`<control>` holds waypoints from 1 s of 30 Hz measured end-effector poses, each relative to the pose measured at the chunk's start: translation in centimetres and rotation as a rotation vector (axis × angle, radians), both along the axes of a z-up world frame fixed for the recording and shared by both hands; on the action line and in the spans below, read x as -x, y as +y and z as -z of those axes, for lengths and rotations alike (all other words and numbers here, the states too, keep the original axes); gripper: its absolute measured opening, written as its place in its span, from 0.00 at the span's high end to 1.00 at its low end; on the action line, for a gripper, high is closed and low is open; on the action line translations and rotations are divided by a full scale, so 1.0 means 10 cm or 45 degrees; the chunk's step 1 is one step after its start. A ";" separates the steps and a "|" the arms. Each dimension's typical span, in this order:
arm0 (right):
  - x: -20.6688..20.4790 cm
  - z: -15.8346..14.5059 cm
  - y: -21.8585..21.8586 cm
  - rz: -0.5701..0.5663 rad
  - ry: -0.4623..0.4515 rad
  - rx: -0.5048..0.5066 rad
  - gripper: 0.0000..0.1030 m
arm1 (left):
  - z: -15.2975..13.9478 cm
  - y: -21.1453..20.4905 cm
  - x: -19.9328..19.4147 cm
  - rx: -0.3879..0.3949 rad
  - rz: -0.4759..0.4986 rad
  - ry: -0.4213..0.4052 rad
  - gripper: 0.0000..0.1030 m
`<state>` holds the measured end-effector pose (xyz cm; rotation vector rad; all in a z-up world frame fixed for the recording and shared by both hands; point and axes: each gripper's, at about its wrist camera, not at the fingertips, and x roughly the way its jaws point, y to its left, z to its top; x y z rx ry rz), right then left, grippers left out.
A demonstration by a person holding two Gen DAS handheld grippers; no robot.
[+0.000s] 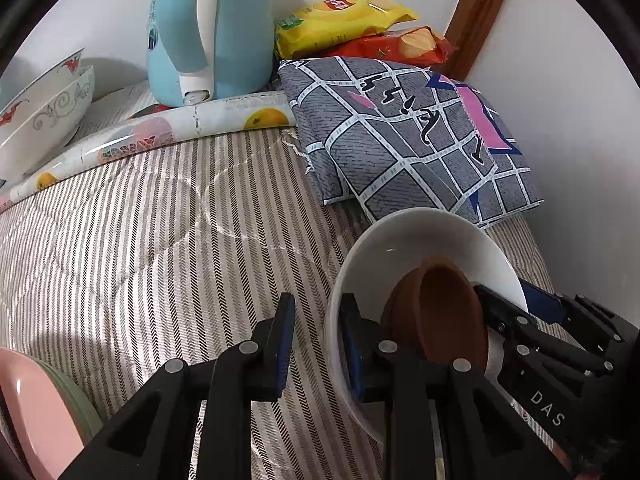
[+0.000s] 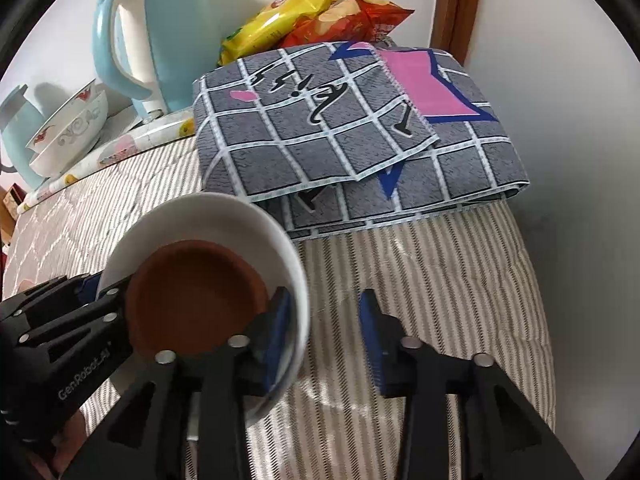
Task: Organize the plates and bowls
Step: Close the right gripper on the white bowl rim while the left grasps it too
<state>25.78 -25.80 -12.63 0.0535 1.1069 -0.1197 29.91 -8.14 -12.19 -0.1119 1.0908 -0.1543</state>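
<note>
Bowls are the matter here: a white bowl [image 1: 420, 240] with a small brown bowl [image 1: 440, 312] nested inside it sits on the striped bed cover [image 1: 160, 240], near the folded grey checked cloth [image 1: 400, 128]. Both tongs straddle the white bowl's rim from opposite sides. The left tongs [image 1: 316, 344] have one finger inside the bowl and one outside on the left, with a clear gap, so they are open and not yet pinching. The right tongs [image 2: 326, 336] stand the same way at the right side of the rim, also open.

Far to the left, two patterned bowls [image 1: 44, 112] are stacked beside the blue kettle [image 1: 208, 32], and pink and green plates [image 1: 36, 412] show at the near left edge. Snack bags [image 1: 348, 20] lie at the far wall.

I judge the step in hand is taking hold of the nested pair. The next move calls for closing on the rim, then a level lift so the brown bowl does not slide
</note>
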 end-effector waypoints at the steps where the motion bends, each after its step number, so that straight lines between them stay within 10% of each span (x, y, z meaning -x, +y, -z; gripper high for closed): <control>1: 0.00 0.00 -0.02 0.002 -0.002 -0.007 0.59 | 0.01 0.01 -0.01 0.012 0.001 0.006 0.78; 14: 0.04 0.01 -0.08 0.004 0.002 -0.044 0.60 | 0.11 0.06 -0.02 0.018 0.016 0.072 0.64; 21: 0.04 0.01 0.03 -0.048 -0.017 -0.087 0.89 | 0.12 0.00 0.02 0.028 0.031 0.043 0.72; 30: 0.08 -0.01 0.05 -0.022 -0.060 -0.092 0.91 | 0.09 -0.09 0.06 0.034 0.046 0.013 0.88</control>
